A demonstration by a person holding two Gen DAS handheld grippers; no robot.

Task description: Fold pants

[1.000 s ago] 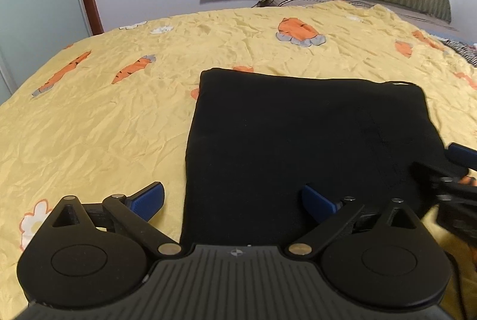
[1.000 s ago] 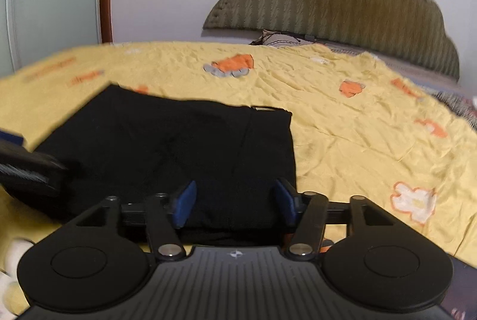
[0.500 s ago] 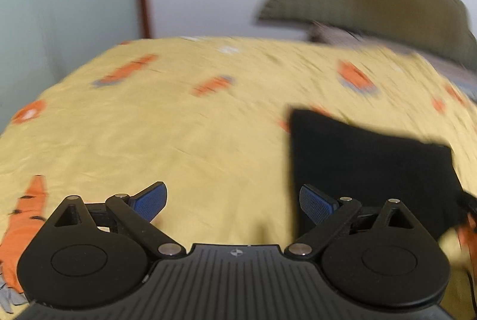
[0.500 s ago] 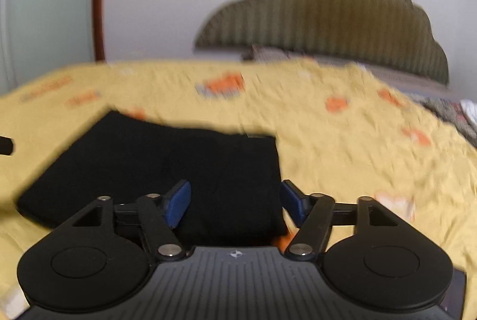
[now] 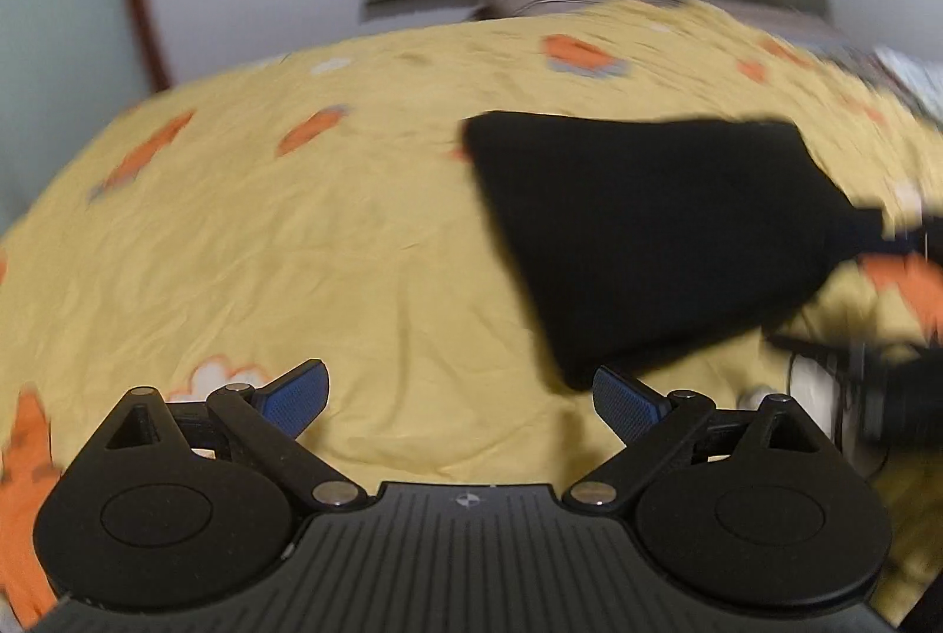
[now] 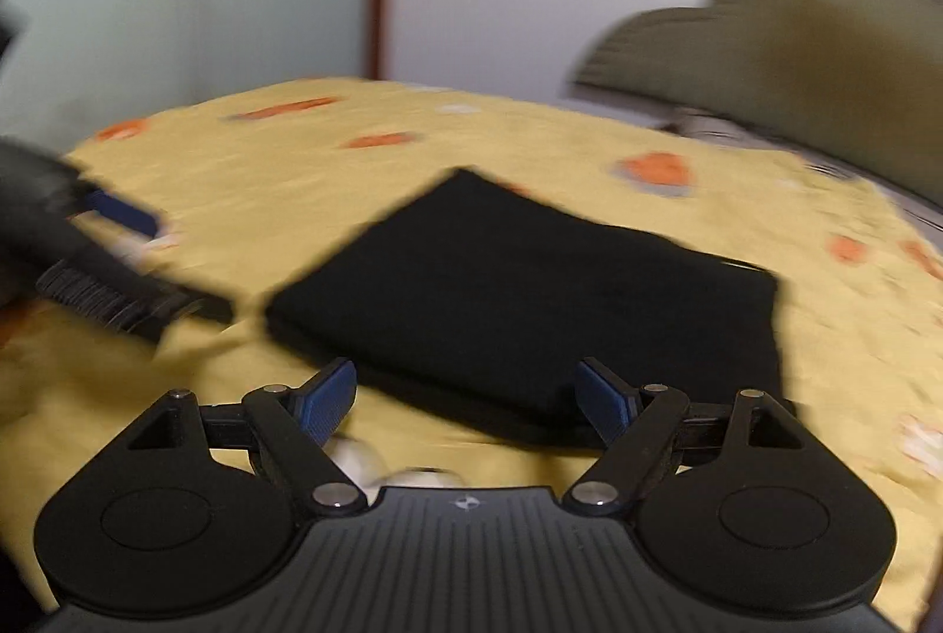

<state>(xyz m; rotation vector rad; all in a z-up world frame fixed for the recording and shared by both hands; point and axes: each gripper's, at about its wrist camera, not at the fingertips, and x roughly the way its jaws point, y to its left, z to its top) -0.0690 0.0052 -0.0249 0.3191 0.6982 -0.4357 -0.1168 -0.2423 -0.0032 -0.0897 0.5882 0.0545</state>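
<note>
The folded black pants (image 6: pixel 530 291) lie flat on the yellow bedsheet (image 6: pixel 294 173), just ahead of the right claw (image 6: pixel 468 400). Its jaws have just been opening and grip nothing. The left claw (image 5: pixel 460 400) gapes empty too, pants ahead to its right.

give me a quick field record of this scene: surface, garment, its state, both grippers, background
surface: yellow bedsheet with orange carrot print
garment: black pants
state: folded into a flat rectangle, lying on the sheet
left gripper: open, nothing between the jaws, off the pants' left side
right gripper: open, jaws just widened, nothing gripped, at the pants' near edge
background: olive padded headboard, white wall
</note>
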